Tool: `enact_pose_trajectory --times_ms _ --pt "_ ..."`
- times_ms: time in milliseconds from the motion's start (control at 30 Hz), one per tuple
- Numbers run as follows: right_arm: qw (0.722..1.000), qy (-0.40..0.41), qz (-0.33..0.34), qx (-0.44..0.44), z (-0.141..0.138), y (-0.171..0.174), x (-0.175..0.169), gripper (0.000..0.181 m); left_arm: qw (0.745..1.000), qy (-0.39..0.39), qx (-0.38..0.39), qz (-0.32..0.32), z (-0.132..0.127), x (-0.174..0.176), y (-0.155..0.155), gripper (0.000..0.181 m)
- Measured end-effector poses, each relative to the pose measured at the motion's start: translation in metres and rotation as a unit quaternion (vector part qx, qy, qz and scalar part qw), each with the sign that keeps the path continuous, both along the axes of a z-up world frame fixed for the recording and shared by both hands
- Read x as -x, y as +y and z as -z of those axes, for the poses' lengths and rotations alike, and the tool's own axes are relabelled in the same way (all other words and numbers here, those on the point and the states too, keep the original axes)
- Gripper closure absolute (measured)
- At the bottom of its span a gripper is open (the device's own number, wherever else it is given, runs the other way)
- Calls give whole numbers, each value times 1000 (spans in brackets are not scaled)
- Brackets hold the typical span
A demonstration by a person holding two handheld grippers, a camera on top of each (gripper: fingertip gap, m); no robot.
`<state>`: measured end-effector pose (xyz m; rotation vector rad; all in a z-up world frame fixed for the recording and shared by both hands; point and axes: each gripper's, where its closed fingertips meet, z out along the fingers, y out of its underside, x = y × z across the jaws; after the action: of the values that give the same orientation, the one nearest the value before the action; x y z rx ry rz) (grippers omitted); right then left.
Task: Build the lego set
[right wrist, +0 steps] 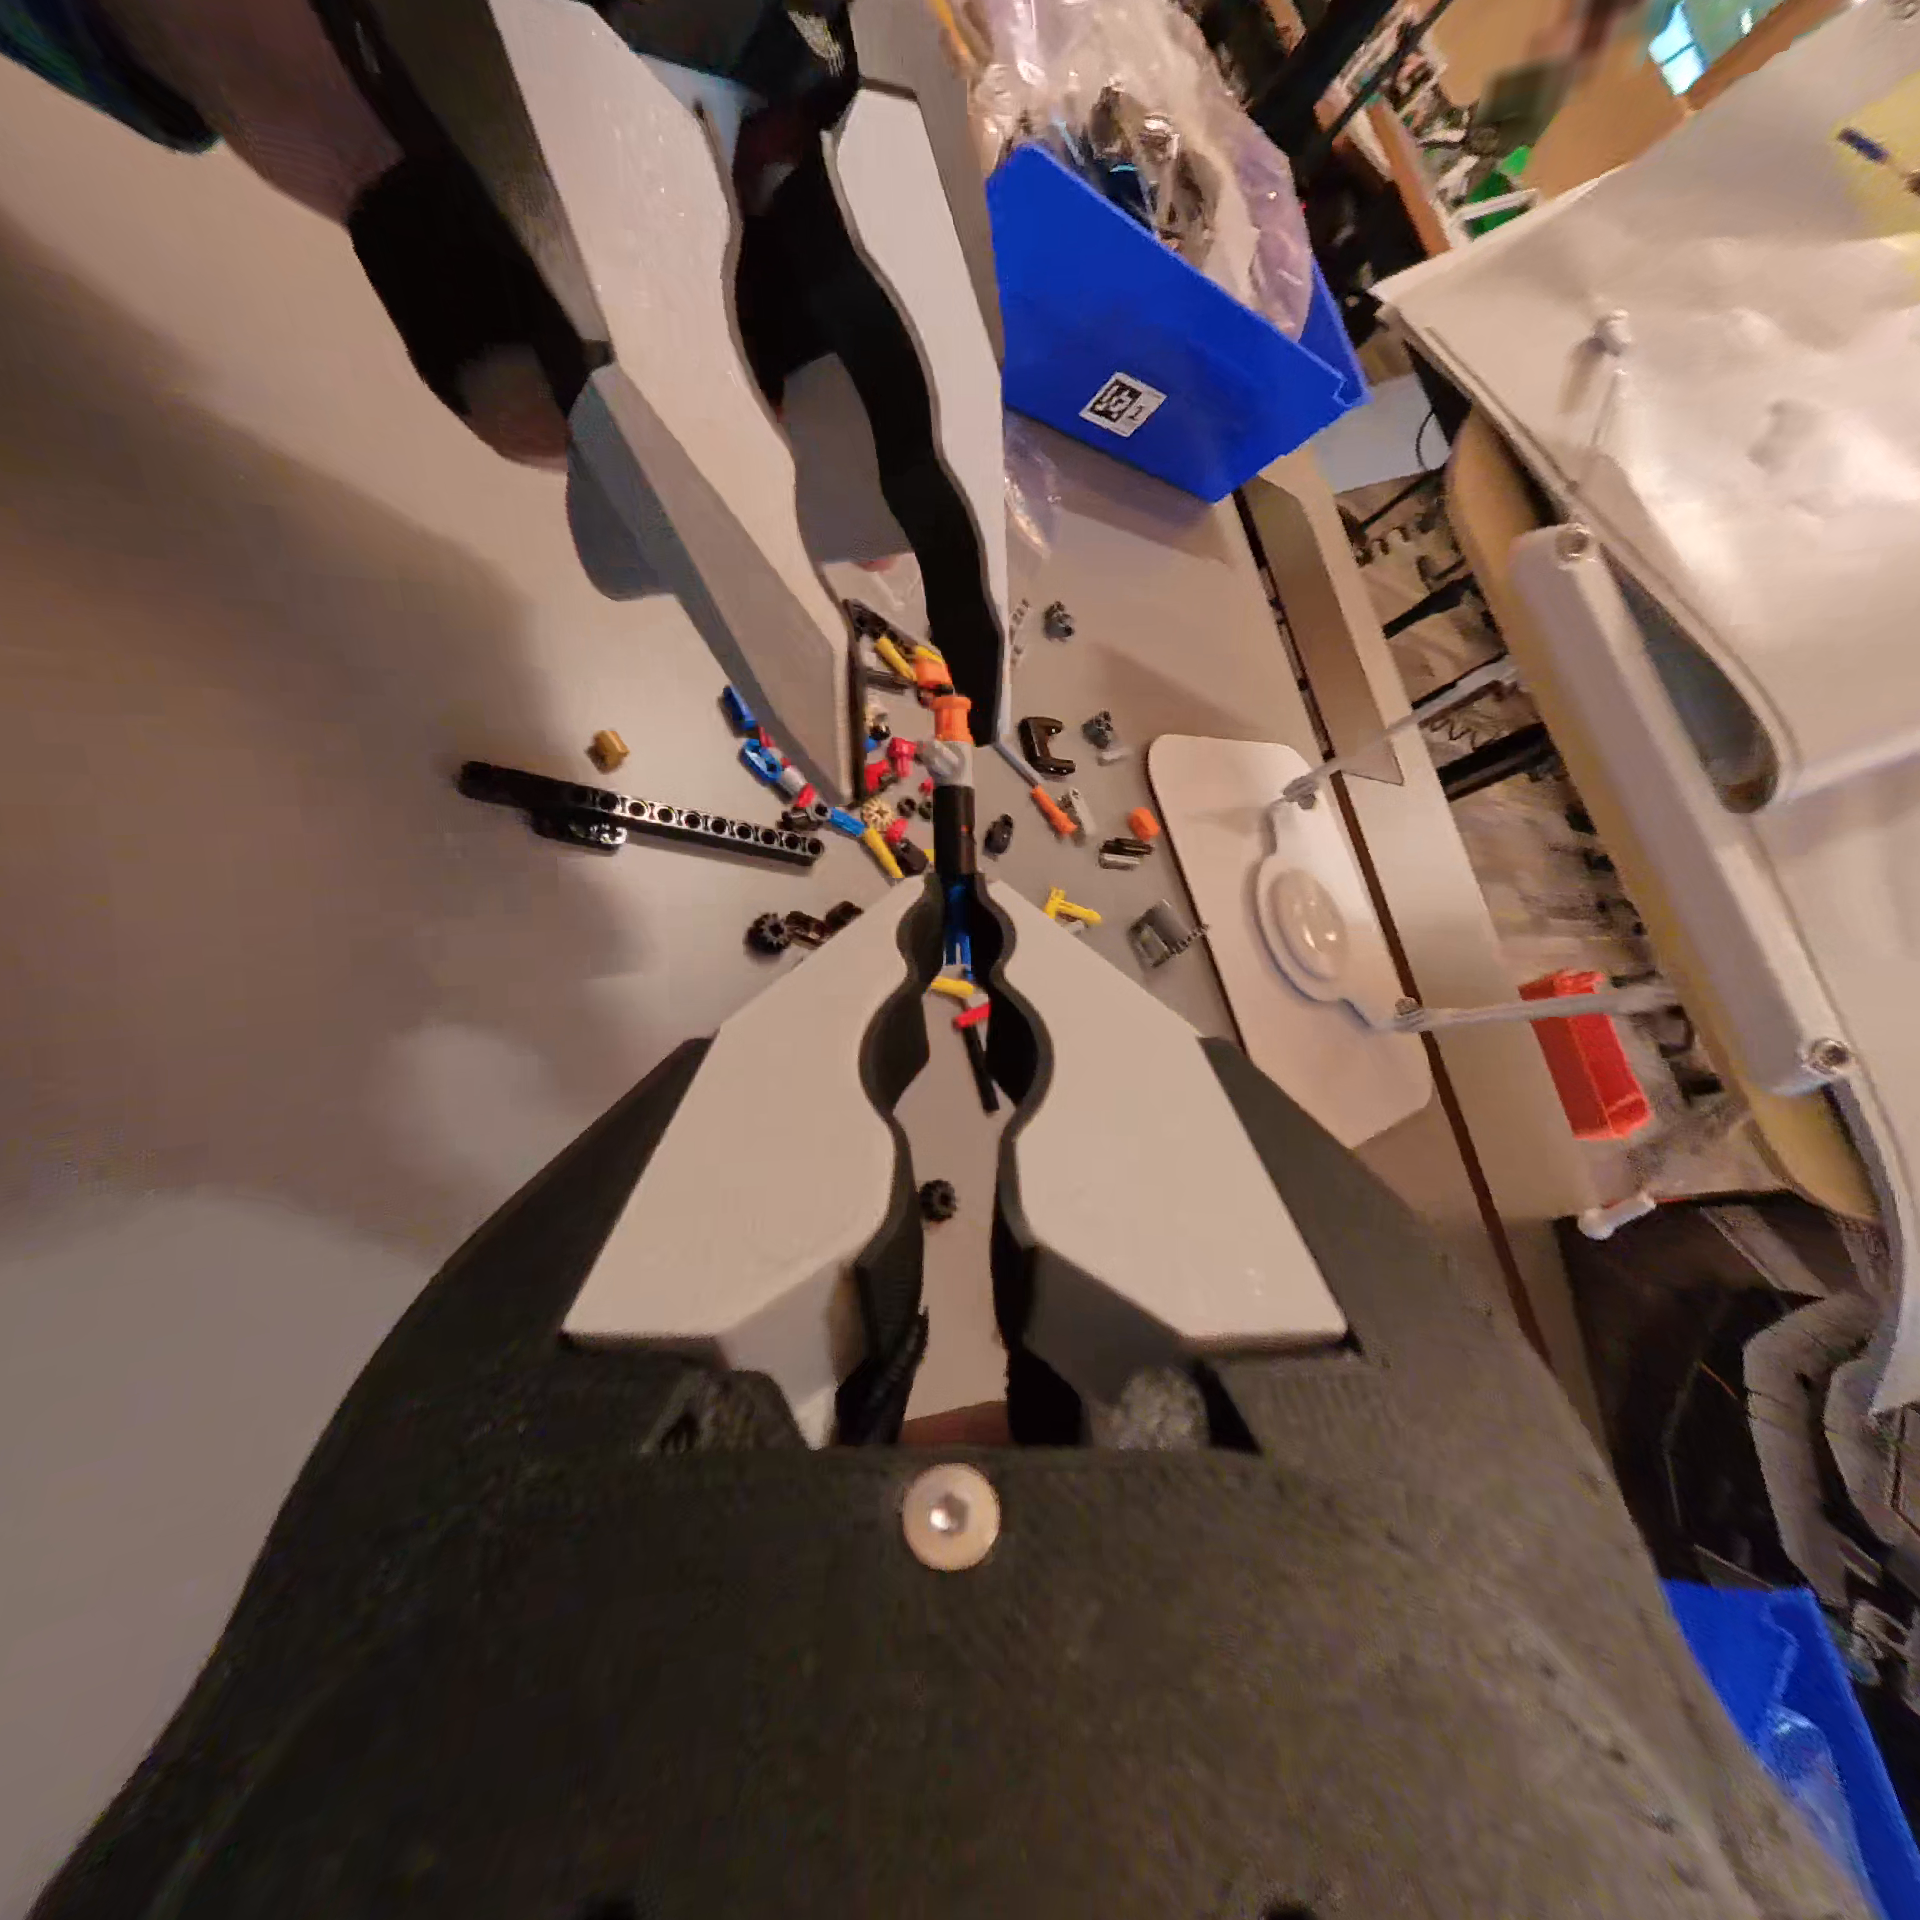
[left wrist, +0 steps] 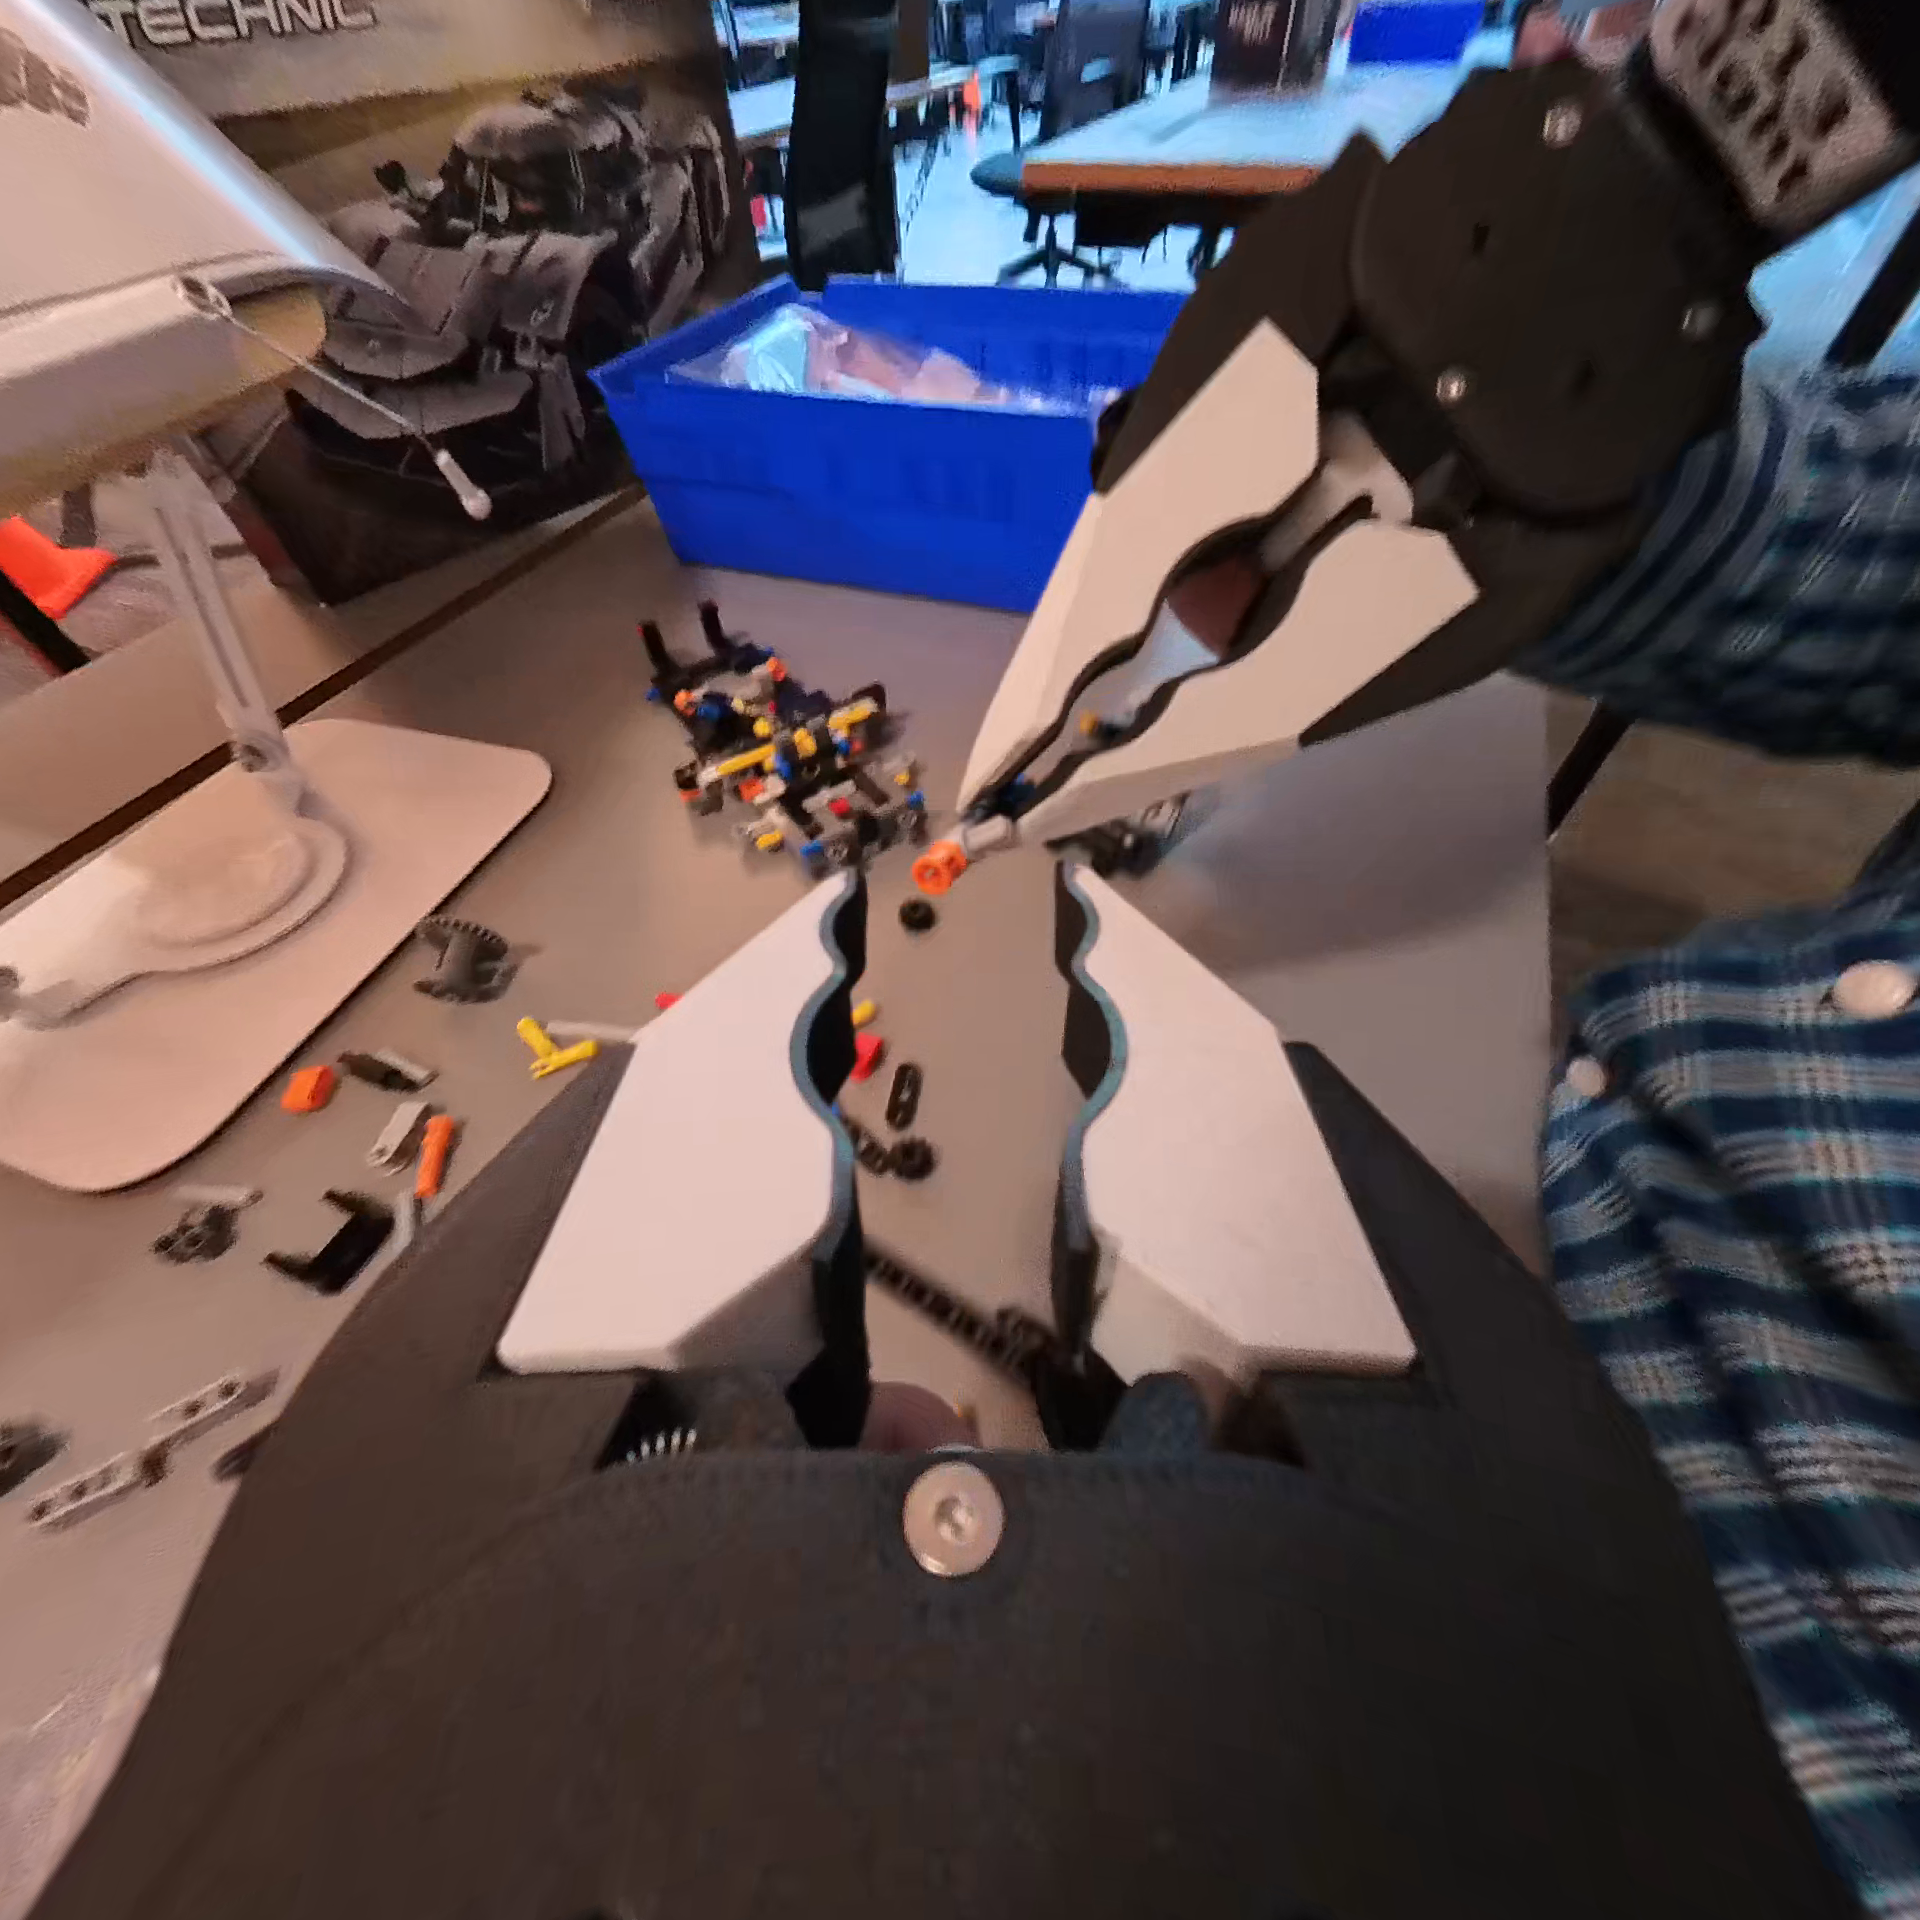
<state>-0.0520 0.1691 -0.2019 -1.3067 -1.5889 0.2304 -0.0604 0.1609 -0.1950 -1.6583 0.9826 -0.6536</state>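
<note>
My right gripper (right wrist: 956, 888) is shut on a thin rod assembly (right wrist: 954, 821) of blue, black and grey parts, with an orange bush (right wrist: 950, 717) at its far end. In the left wrist view the right gripper (left wrist: 982, 816) comes in from the upper right, and the orange bush (left wrist: 935, 865) sticks out of its tips. My left gripper (left wrist: 961, 883) is open and empty, its tips just below the bush. In the right wrist view the left gripper (right wrist: 914, 753) reaches down from the top, and the bush sits between its fingertips. A partly built model (left wrist: 790, 758) lies on the table beyond.
Several loose pieces lie on the grey table (left wrist: 623, 904), among them a long black beam (right wrist: 644, 816). A blue bin (left wrist: 883, 457) with bagged parts stands behind. A white stand's base (left wrist: 260, 935) is at the left. The set's box (left wrist: 468, 260) leans at the back. Both grippers' tips are close together, under 4 cm apart. The partly built model (left wrist: 790, 758) is about equally far from each gripper, around 20 centimeters.
</note>
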Motion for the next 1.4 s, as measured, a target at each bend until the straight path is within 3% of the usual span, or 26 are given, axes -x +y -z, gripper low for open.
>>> enact_pose_trajectory --times_ms 33,200,467,800,1033,1233,1400 --pt "1000 8 0 2 -2 1 -4 181 1000 -15 3 2 -4 -5 1 149" --pt "999 43 10 -4 -11 8 -19 181 999 -41 3 1 -12 -23 12 153" --pt "996 56 16 -74 -18 21 -37 180 983 -157 99 11 -30 -34 26 149" --pt "976 30 21 -213 -26 40 -47 180 958 -219 181 25 -38 -39 36 152" --pt "956 4 13 -291 -25 43 -45 181 952 -209 222 33 -28 -46 37 171" --pt "960 21 16 -278 -26 44 -44 175 957 -202 207 11 -24 -44 42 177" --pt "983 57 25 -170 -25 49 -55 162 956 -221 192 6 -29 -39 44 177"
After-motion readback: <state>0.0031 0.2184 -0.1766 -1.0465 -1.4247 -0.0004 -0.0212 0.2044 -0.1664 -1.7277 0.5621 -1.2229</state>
